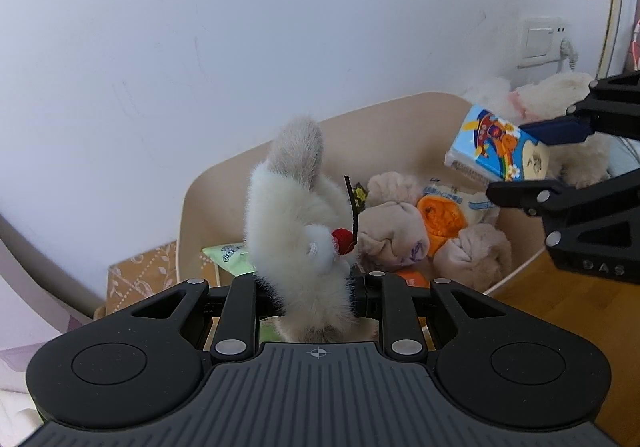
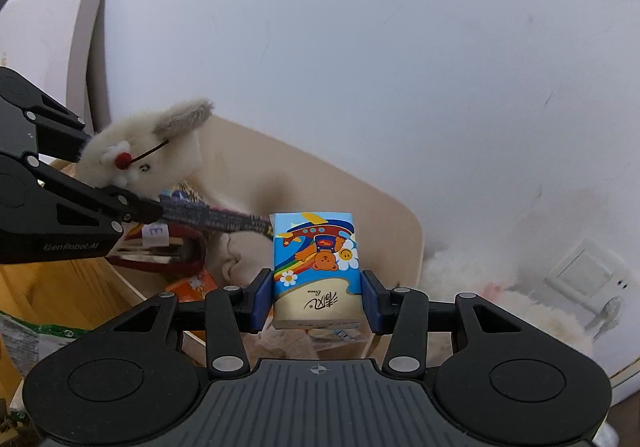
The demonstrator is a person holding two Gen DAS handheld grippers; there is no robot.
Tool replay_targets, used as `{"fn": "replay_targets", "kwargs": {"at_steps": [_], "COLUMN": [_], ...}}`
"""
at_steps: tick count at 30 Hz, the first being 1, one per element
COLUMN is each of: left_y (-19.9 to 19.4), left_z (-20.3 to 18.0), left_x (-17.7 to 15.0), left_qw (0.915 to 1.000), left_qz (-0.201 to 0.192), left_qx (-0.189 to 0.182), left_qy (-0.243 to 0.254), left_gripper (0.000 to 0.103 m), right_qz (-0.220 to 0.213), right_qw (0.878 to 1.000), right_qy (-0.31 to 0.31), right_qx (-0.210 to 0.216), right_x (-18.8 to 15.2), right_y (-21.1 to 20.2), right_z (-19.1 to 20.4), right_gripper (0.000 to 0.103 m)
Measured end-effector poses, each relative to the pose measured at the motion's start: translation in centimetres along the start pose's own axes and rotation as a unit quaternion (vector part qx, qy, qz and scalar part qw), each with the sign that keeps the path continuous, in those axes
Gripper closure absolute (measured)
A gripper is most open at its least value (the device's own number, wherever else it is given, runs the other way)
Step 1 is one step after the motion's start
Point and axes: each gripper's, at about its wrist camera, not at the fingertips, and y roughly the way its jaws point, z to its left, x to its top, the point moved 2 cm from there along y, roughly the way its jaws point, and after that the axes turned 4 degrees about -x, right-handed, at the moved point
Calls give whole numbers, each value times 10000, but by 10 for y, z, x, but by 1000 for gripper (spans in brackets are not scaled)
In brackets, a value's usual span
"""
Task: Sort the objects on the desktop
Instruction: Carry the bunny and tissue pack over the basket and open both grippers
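A white furry plush toy [image 1: 288,215] with a grey ear and a red cherry on it stands up between the fingers of my left gripper [image 1: 312,291], which is shut on its lower part. The fingertips are buried in the fur. From the right wrist view, the same plush toy [image 2: 160,155] and left gripper [image 2: 116,171] hang over the left side of a beige bin [image 2: 416,231]. My right gripper [image 2: 318,299] is shut on a blue tissue pack [image 2: 316,267] printed with a bear and a plane, its blue pads pressing both sides. The tissue pack [image 1: 496,151] hangs above the bin's right part.
The beige bin [image 1: 188,207] stands against a white wall and holds beige cloth bundles [image 1: 392,223], an orange snack packet [image 1: 444,219] and a green packet [image 1: 228,255]. A white plush [image 1: 560,95] lies behind it, under a wall socket [image 1: 540,43]. Wooden surface [image 1: 560,311] lies at the right.
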Motion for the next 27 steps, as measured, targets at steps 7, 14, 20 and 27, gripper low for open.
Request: {"fn": "replay_targets", "kwargs": {"at_steps": [7, 14, 20, 27], "left_y": [21, 19, 7, -17], "left_z": [-2, -6, -3, 4], "left_x": [-7, -11, -11, -22], "left_qw": [9996, 9996, 9998, 9993], "left_qz": [261, 255, 129, -13], "left_qx": [-57, -99, 12, 101], "left_qy": [-66, -66, -153, -355], "left_gripper": [80, 48, 34, 31], "right_qz": [248, 156, -90, -325], "right_qw": [9997, 9999, 9999, 9983], "right_qy": [-26, -54, -45, 486], "right_qx": [16, -5, -18, 53], "right_x": [-7, -8, -13, -31], "right_y": [22, 17, 0, -30], "right_z": [7, 11, 9, -10], "right_gripper": [58, 33, 15, 11]}}
